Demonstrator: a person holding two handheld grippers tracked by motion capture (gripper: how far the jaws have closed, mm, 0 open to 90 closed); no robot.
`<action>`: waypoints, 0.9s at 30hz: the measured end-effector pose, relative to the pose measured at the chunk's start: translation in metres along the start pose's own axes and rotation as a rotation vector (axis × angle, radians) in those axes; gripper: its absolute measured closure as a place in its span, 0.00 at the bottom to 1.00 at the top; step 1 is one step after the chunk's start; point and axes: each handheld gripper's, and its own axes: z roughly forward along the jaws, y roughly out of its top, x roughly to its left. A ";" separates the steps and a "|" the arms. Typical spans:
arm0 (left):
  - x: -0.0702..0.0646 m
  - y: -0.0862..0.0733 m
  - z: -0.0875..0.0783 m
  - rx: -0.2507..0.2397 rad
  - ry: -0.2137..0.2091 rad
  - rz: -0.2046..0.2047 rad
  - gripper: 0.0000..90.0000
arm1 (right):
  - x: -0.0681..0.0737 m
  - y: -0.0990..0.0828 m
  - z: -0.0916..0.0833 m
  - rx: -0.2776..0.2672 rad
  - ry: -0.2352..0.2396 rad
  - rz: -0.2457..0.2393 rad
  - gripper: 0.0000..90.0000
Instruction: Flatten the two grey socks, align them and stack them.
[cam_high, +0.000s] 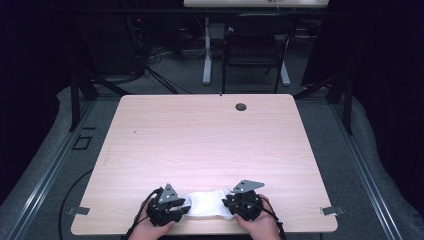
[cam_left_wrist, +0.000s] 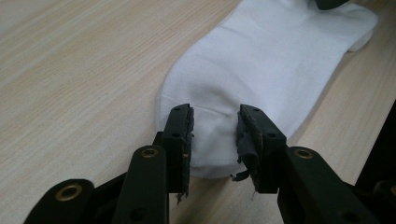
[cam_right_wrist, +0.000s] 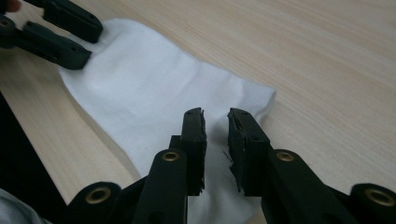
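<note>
Sock (cam_high: 207, 204) work sits at your edge of the wooden table (cam_high: 200, 140): a white sock lies flat between your two hands, close to the near rim, with its length running from one gripper to the other.

Your left gripper (cam_left_wrist: 215, 135) stands over one end of the sock. Its jaws are parted by a moderate gap, with the white fabric lying flat beneath and between them; the pads are not pinching it. Worn rubber hangs in shreds from the pad (cam_left_wrist: 246, 140) on the right of the left gripper view.

Your right gripper (cam_right_wrist: 215, 140) stands over the opposite end. Its jaws sit narrower, a slim gap between them, again above flat cloth and not clamped on it. In the right gripper view your other gripper's jaws rest on the far end of the sock.

In the high view your left gripper (cam_high: 167, 206) and right gripper (cam_high: 244, 202) both touch the sock's ends, hands just behind them.
</note>
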 end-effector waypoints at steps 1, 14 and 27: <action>0.000 0.000 0.000 0.001 0.001 0.003 0.72 | -0.002 -0.001 0.002 0.003 -0.003 0.008 0.85; 0.000 0.000 0.000 0.000 0.003 0.003 0.72 | -0.010 -0.006 0.003 0.013 -0.012 0.038 0.91; 0.019 0.008 0.006 -0.007 0.012 -0.051 0.70 | -0.016 0.014 0.015 0.041 -0.037 0.026 0.88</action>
